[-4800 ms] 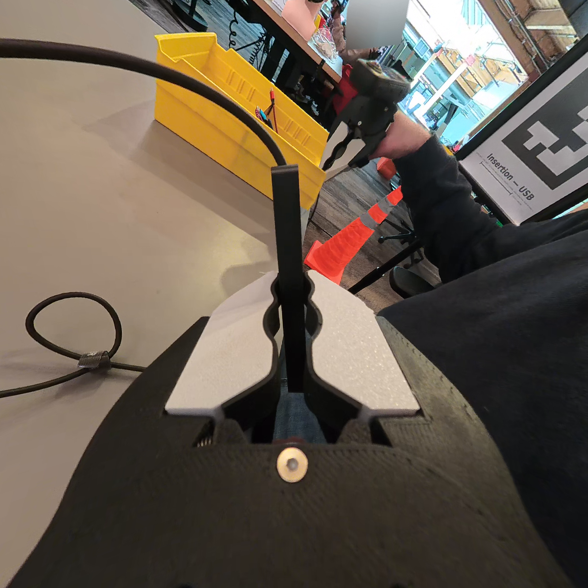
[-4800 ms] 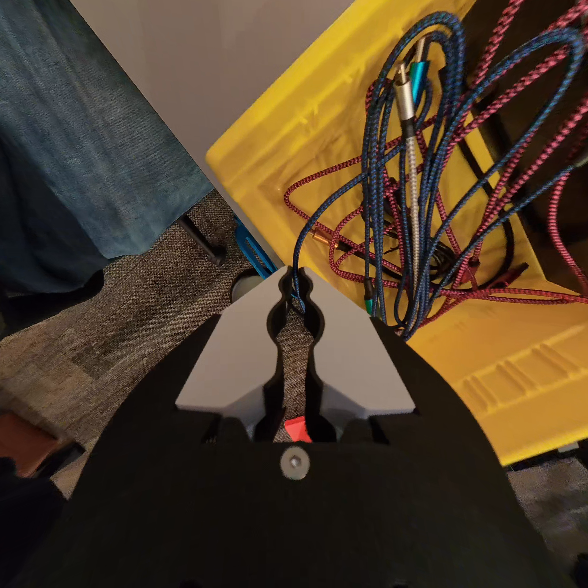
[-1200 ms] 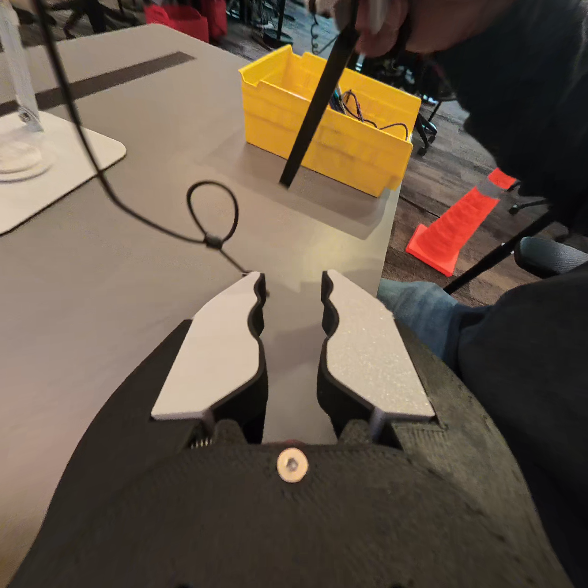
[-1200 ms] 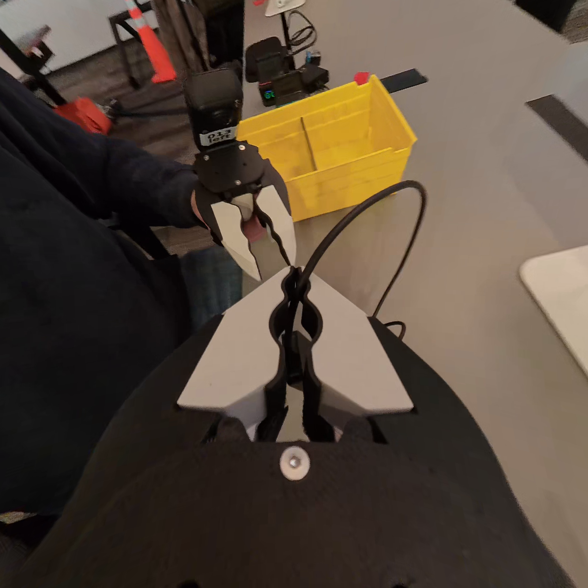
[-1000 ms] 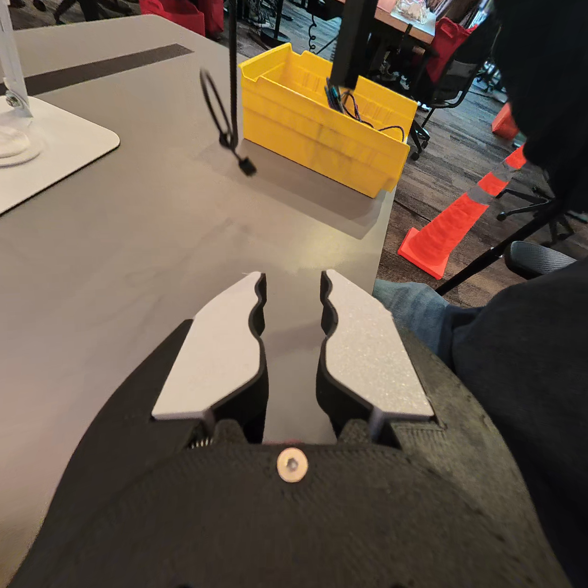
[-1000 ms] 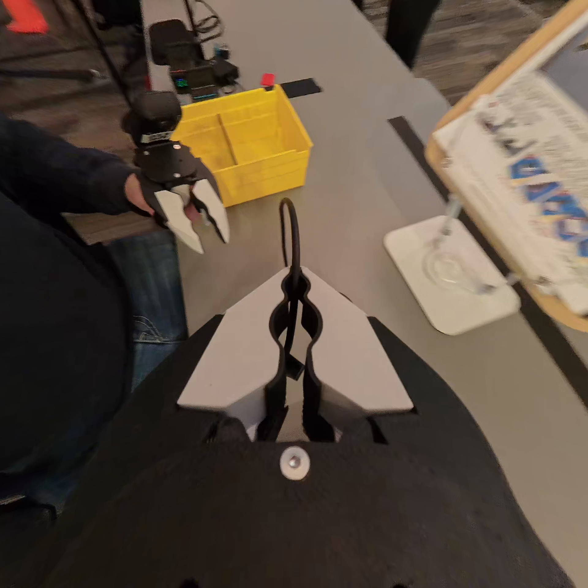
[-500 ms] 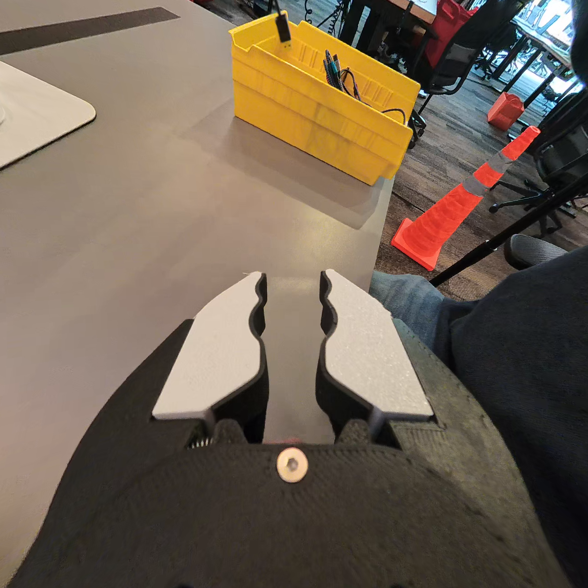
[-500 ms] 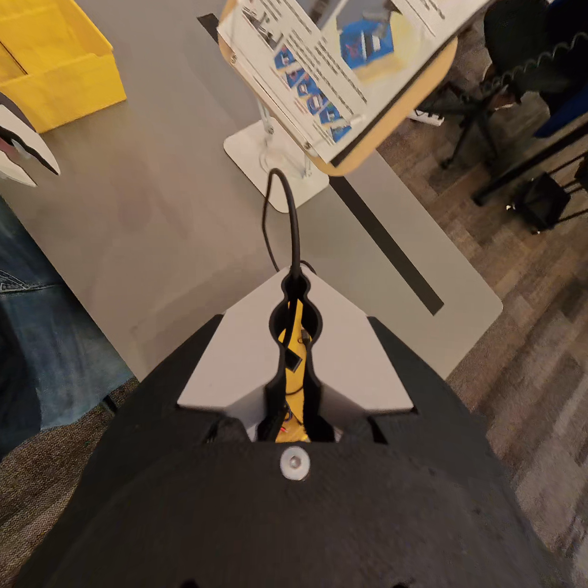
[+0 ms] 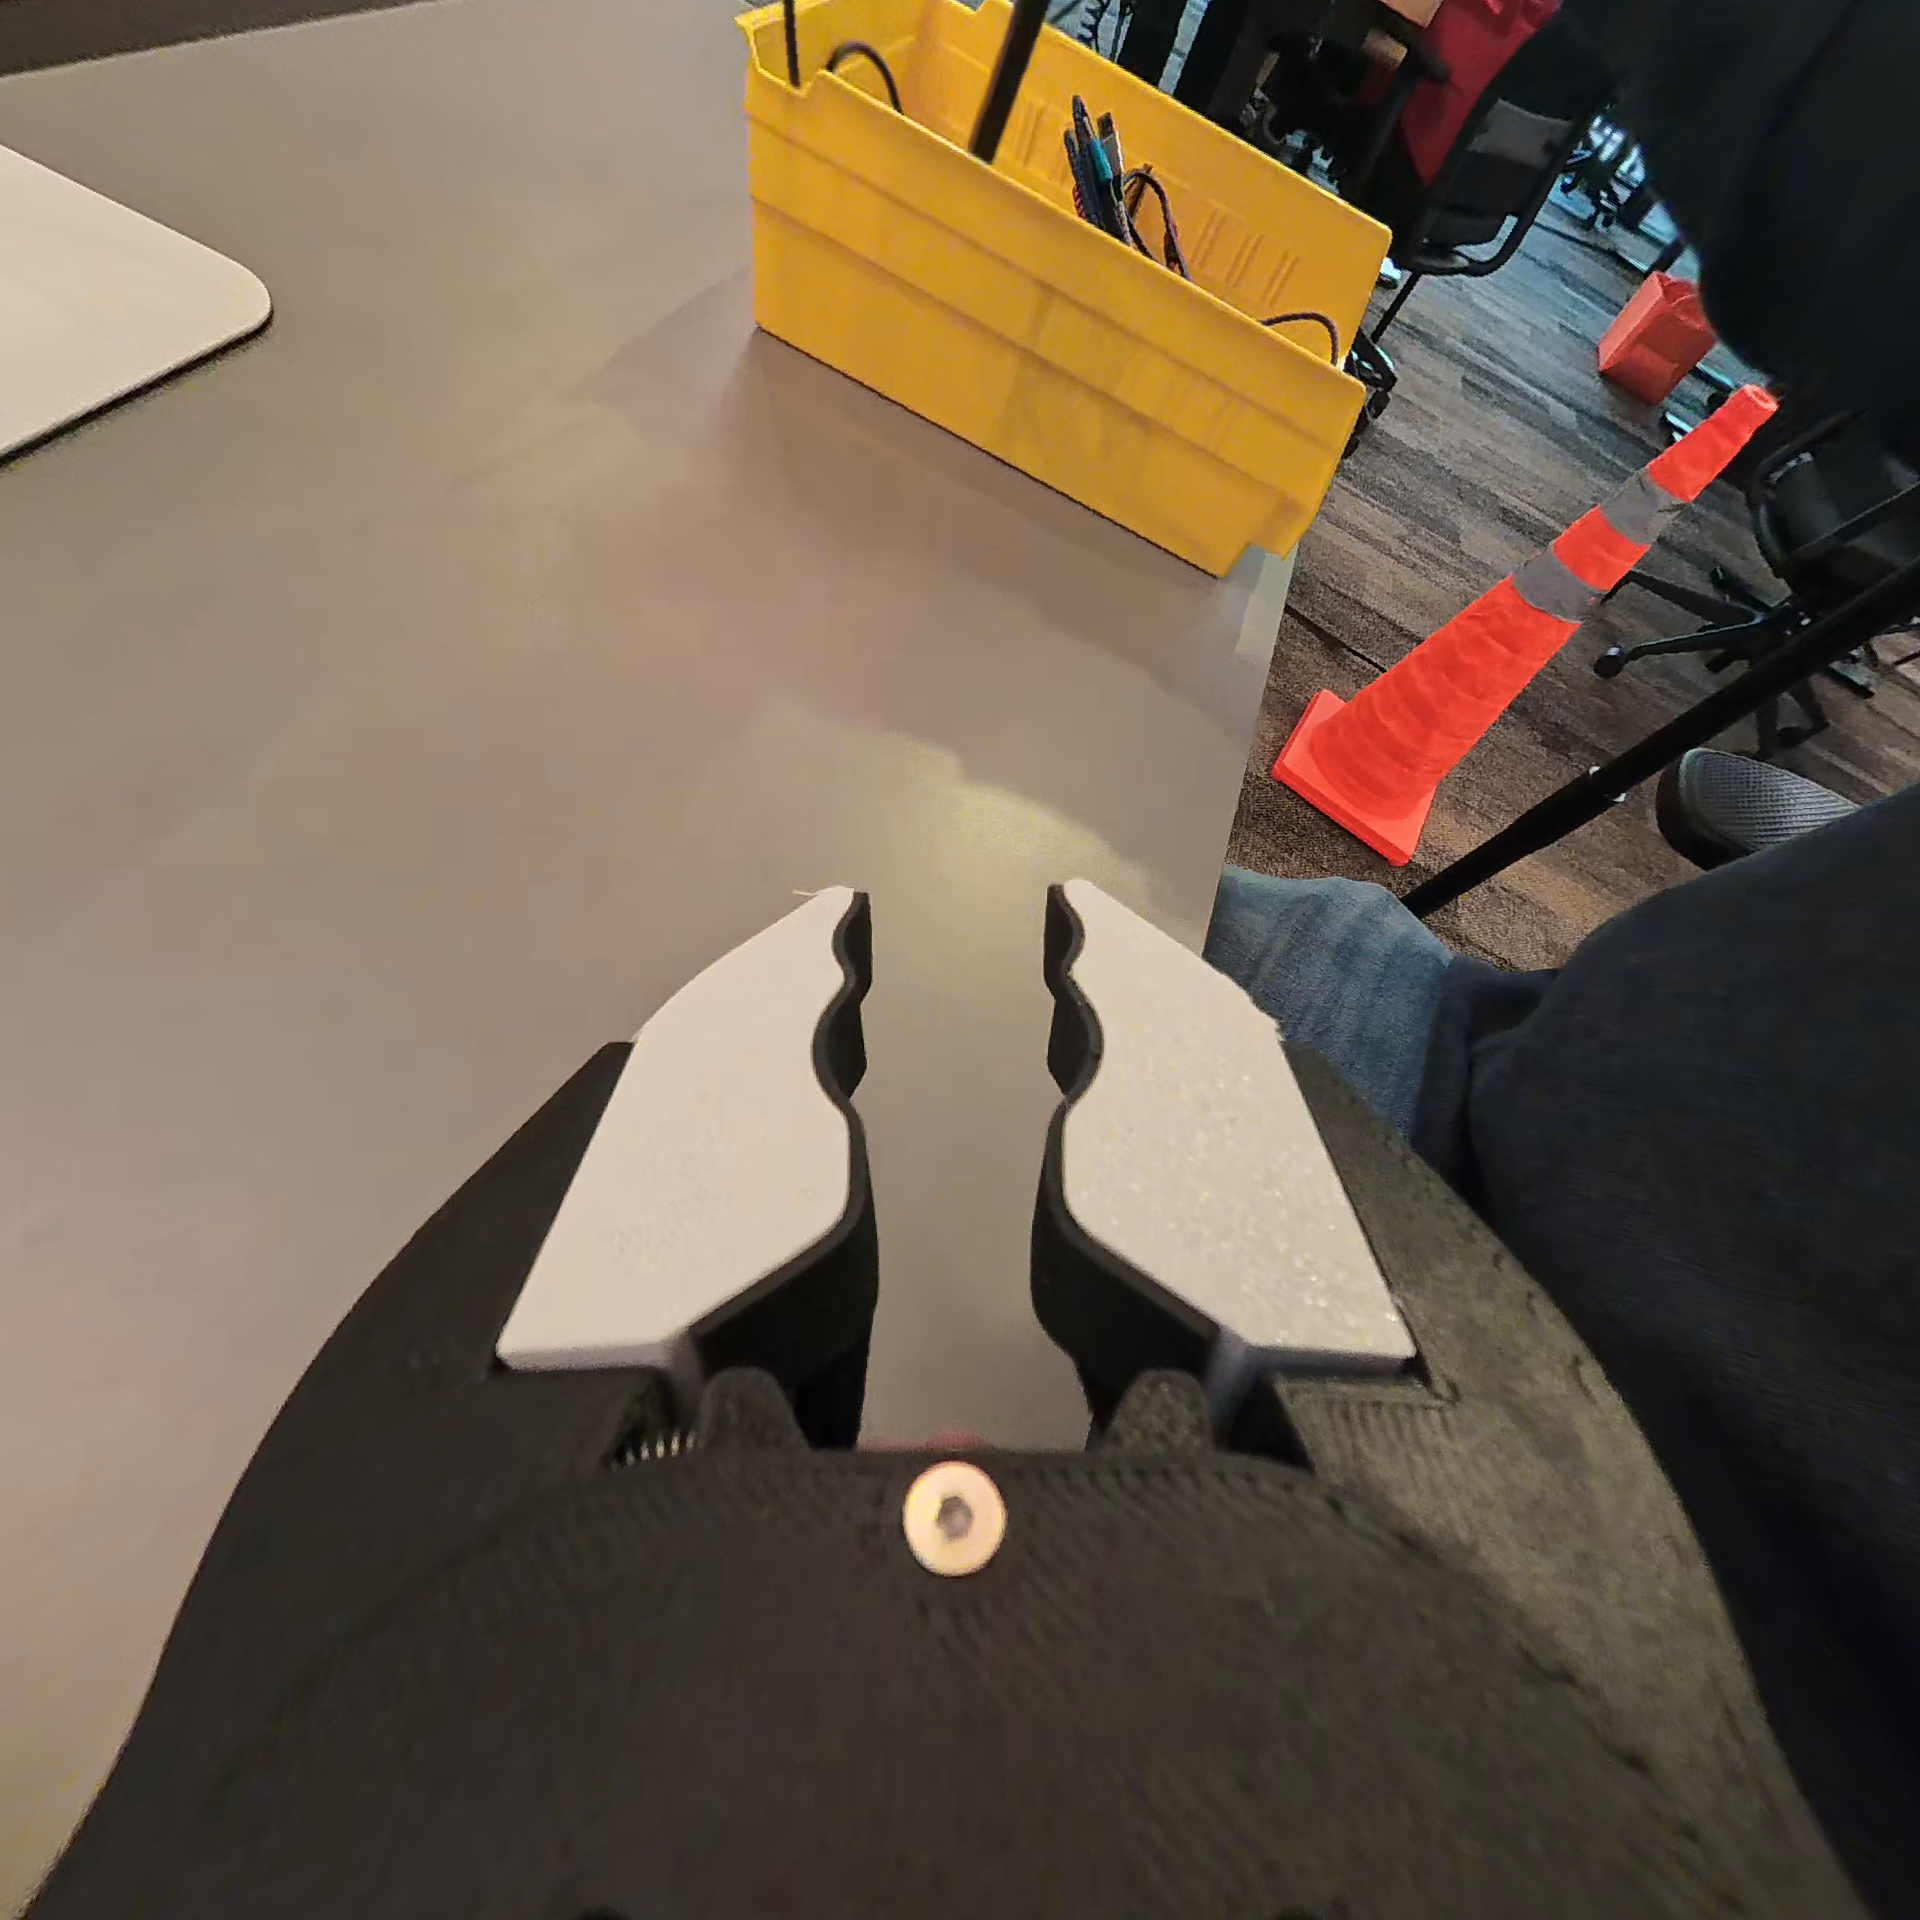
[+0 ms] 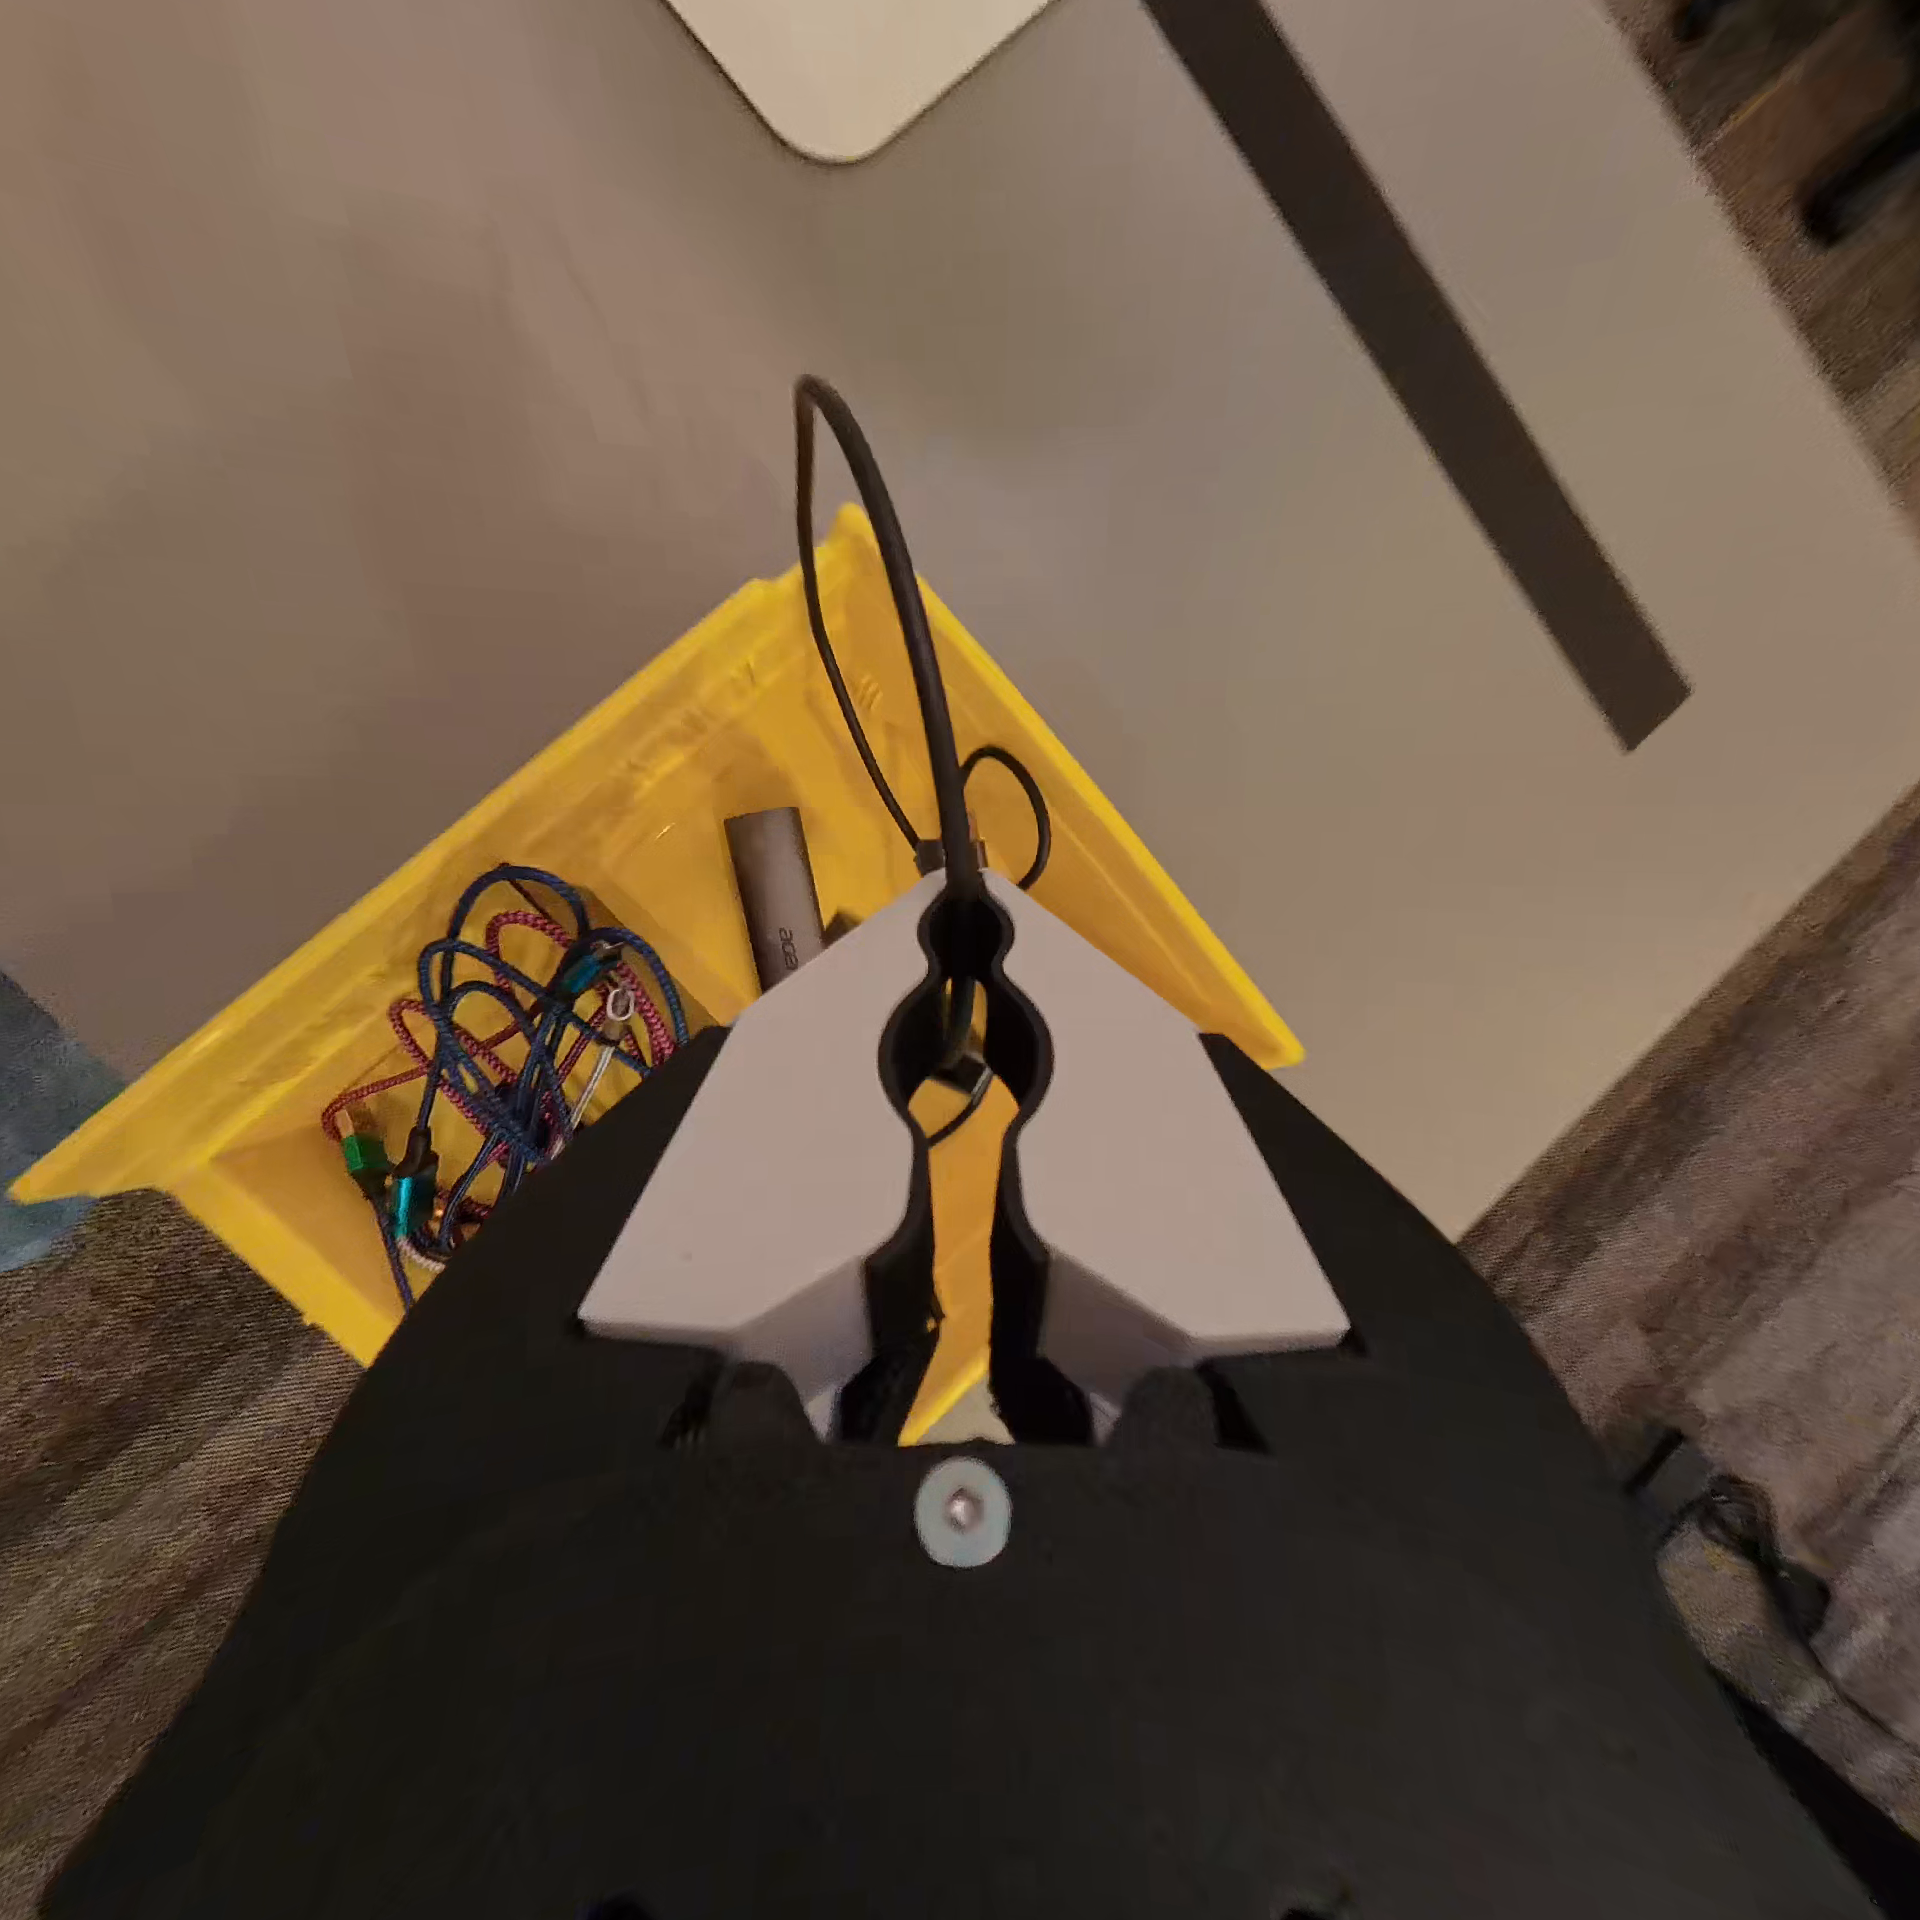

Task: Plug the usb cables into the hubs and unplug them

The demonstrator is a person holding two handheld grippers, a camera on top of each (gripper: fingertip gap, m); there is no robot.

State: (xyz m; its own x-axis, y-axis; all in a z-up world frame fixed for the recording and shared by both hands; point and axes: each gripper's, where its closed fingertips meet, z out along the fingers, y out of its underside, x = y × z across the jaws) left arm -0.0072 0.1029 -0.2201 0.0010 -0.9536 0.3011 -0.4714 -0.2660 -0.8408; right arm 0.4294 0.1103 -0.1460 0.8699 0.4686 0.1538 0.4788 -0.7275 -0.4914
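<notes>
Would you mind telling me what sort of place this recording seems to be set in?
Probably an office-style lab or workshop: a grey table holding a yellow parts bin of braided cables, with office chairs and an orange traffic cone on the carpeted floor.

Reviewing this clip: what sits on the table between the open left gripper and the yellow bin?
Nothing: in the left wrist view only bare grey table stretches from the left gripper to the yellow bin.

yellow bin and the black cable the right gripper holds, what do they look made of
Yellow bin: looks like moulded hard plastic, glossy, with ribbed walls and soft highlights. Black cable, pinched in the shut right gripper: seems smooth rubber or plastic sheathing, matte and unbraided, holding a springy arc above the bin.
</notes>
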